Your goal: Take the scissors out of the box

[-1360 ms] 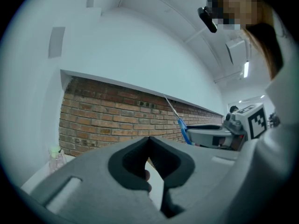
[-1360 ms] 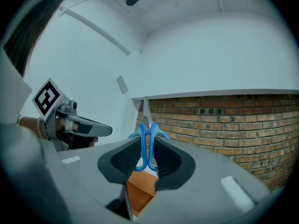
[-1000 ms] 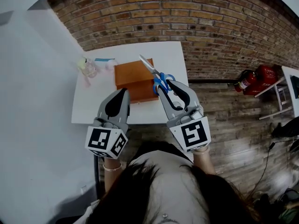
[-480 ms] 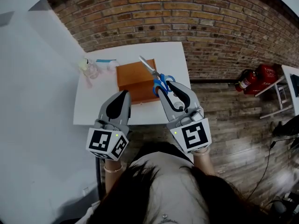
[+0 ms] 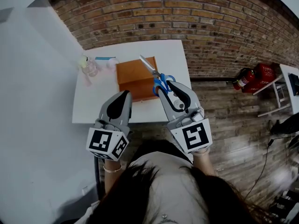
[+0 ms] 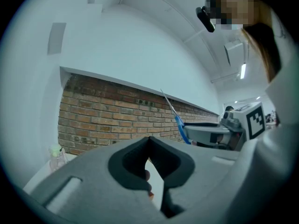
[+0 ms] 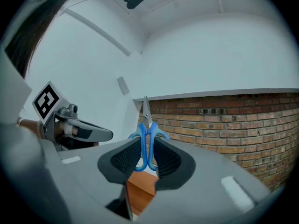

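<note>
Blue-handled scissors (image 5: 156,76) stand with their blades pointing away over the open brown box (image 5: 135,80) on the white table (image 5: 93,104). My right gripper (image 5: 164,87) is shut on the handles; in the right gripper view the pads press both blue loops of the scissors (image 7: 147,141), with the box (image 7: 142,188) below. My left gripper (image 5: 123,96) hovers shut and empty over the table's near edge, left of the box. In the left gripper view its tips (image 6: 149,141) meet, and the scissors (image 6: 175,116) show to the right.
A small clear bottle (image 5: 88,68) and a blue item (image 5: 105,59) lie at the table's far left. A brick wall (image 5: 196,17) runs behind the table. A red fire extinguisher (image 5: 250,78) lies on the wooden floor to the right.
</note>
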A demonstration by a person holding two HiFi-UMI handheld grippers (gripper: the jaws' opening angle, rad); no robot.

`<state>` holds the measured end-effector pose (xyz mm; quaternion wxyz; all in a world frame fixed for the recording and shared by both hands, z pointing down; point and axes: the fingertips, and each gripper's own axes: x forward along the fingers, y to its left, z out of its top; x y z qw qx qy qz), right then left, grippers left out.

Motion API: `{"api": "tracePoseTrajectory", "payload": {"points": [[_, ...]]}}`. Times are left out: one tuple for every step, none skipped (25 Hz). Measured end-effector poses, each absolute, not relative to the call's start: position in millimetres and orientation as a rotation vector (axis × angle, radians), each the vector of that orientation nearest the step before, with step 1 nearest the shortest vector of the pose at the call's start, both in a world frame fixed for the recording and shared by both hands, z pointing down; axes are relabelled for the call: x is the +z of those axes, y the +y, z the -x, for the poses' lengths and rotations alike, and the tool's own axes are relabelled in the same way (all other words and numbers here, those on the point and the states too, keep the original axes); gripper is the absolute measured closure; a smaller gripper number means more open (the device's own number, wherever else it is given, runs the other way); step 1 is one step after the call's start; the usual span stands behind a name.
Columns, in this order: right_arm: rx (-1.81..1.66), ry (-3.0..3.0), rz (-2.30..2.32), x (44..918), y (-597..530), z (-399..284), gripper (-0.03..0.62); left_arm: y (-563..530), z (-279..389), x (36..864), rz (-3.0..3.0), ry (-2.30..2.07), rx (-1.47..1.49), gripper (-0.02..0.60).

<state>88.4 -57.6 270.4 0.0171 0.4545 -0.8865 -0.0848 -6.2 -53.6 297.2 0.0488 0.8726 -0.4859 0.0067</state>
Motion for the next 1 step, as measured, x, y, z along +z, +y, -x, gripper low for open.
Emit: {"api": "tracePoseTrajectory", "payload": {"points": [[-0.265,-2.755,-1.414,269.9,-57.5,-87.4,0.496,-53.6,7.2,297.2,-2.66,-1.479,0.021,0.581]]}}
